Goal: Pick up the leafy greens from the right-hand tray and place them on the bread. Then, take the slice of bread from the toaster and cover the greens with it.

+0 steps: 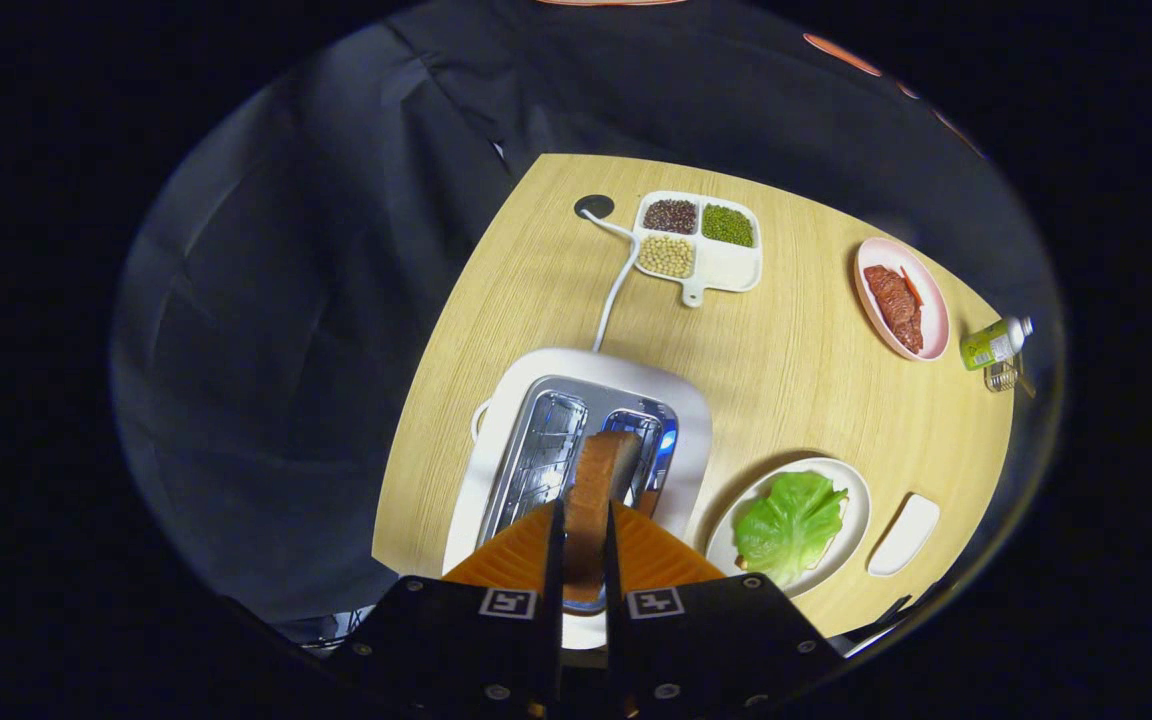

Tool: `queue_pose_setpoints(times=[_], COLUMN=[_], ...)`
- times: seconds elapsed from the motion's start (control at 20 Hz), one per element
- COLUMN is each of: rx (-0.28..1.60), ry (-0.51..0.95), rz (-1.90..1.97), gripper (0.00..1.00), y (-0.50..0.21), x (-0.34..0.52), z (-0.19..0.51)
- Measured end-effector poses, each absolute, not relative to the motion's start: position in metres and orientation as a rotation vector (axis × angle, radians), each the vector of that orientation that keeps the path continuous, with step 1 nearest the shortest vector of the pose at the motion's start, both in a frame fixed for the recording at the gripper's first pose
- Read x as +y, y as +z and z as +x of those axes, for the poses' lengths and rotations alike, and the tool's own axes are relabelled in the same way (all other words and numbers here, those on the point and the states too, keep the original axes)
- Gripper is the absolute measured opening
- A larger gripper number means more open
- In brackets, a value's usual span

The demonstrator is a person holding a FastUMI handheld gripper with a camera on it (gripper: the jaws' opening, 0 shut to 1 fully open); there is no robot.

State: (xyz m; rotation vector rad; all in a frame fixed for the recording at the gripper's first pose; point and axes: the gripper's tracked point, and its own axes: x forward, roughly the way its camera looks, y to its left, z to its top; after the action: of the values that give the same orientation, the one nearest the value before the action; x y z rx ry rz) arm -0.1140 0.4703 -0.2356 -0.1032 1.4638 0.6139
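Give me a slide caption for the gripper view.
Gripper shut on bread slice above the toaster; greens already plated nearby.

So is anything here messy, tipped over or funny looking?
One thing: a small green bottle lies on its side at the far edge of the table, beyond the pink plate of meat. Nothing looks spilled. The gripper is shut on the bread slice above the toaster.

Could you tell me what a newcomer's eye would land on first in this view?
First, the slice of bread gripped edge-on between the fingers of the gripper, just above the toaster. Next, the green lettuce leaf on the plate right of the toaster, with bread under its edge.
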Motion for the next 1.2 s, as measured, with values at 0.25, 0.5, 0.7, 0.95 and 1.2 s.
queue_pose_setpoints(times=[0.25,0.5,0.7,0.95,1.2], rx=[1.427,1.391,1.360,1.326,1.308], ry=[0.639,0.682,0.749,0.781,0.762], rz=[-0.016,0.103,0.230,0.370,0.477], gripper=[0.10,0.10,0.10,0.10,0.10], y=[-0.225,-0.207,-0.185,-0.171,-0.180], x=[0.464,0.443,0.426,0.388,0.336], z=[-0.106,-0.098,-0.093,-0.085,-0.080])
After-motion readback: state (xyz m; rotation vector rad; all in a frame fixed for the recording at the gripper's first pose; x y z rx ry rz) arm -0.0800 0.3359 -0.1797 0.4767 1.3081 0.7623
